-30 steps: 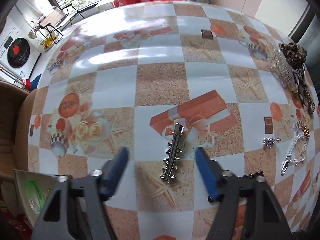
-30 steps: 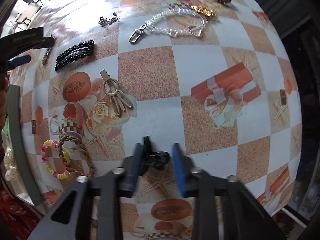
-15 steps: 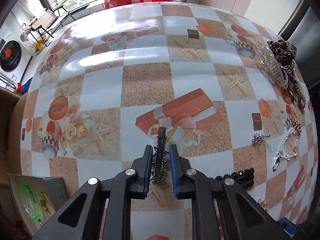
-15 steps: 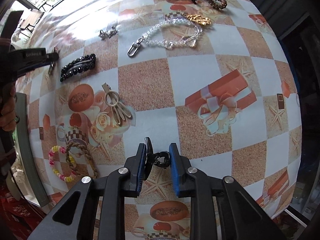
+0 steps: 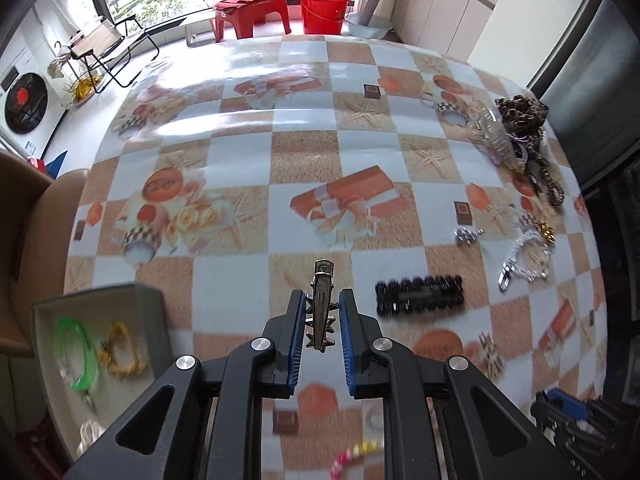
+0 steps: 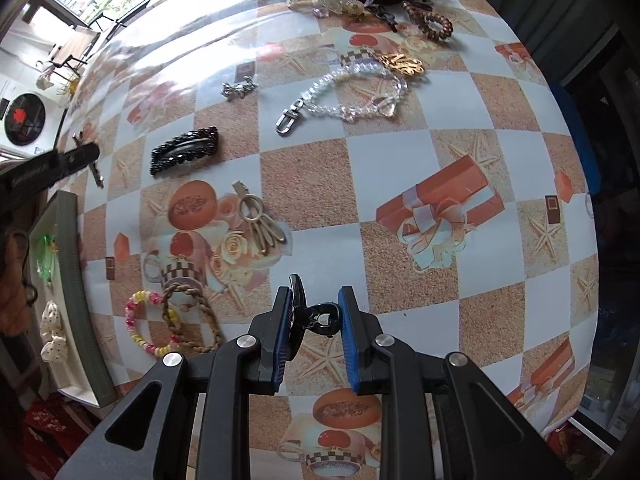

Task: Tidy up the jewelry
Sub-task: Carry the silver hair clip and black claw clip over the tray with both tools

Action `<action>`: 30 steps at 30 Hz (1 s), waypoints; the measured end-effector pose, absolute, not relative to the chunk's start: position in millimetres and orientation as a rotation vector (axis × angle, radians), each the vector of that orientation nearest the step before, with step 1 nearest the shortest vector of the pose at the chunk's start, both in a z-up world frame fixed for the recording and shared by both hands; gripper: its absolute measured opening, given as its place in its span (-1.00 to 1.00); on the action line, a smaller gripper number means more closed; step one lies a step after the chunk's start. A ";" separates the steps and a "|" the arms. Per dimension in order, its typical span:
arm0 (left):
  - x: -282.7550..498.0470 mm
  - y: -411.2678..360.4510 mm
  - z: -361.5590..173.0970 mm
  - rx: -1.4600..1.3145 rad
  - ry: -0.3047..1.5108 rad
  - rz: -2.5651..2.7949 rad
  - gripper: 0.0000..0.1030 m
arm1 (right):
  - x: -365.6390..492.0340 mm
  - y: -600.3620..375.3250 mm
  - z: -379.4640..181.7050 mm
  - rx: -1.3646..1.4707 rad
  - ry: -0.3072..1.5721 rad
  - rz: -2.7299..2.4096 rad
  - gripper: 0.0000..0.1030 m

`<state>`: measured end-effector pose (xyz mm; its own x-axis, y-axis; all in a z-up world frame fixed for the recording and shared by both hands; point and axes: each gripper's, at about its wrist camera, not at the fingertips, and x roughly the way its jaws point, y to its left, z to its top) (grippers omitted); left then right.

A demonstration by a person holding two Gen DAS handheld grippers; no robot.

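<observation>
Presently, the task is judged partly done. A grey tray (image 5: 148, 300), lower left of the left view, already holds a green bangle (image 5: 76, 354) and a yellow piece (image 5: 120, 354). The left gripper (image 5: 322, 320) is closed on a silver spiked clip (image 5: 320, 304), lifted above the table (image 5: 240, 272). The right gripper (image 6: 314, 316) is closed on a small black clip (image 6: 316, 316). A black barrette (image 5: 420, 294), a clear bead chain (image 6: 352, 92) and a pile at upper right remain unsorted.

Your left gripper (image 5: 322, 312) and right gripper (image 6: 313, 314) each show matte black angular arms, blue pads lining the fingers, and round silver screws.
</observation>
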<state>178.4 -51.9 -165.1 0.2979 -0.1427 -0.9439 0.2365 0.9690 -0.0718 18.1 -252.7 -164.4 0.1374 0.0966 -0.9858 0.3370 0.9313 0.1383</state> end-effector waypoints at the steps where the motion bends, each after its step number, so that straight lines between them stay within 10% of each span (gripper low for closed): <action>1: 172.1 -46.6 -161.5 0.081 1.241 -0.250 -0.61 | 17.7 -248.4 -162.4 0.361 1.429 -0.178 -0.51; 30: 29.9 143.1 -132.3 -0.144 1.231 0.034 -0.61 | 49.3 -83.6 -115.5 0.147 1.363 0.136 -0.51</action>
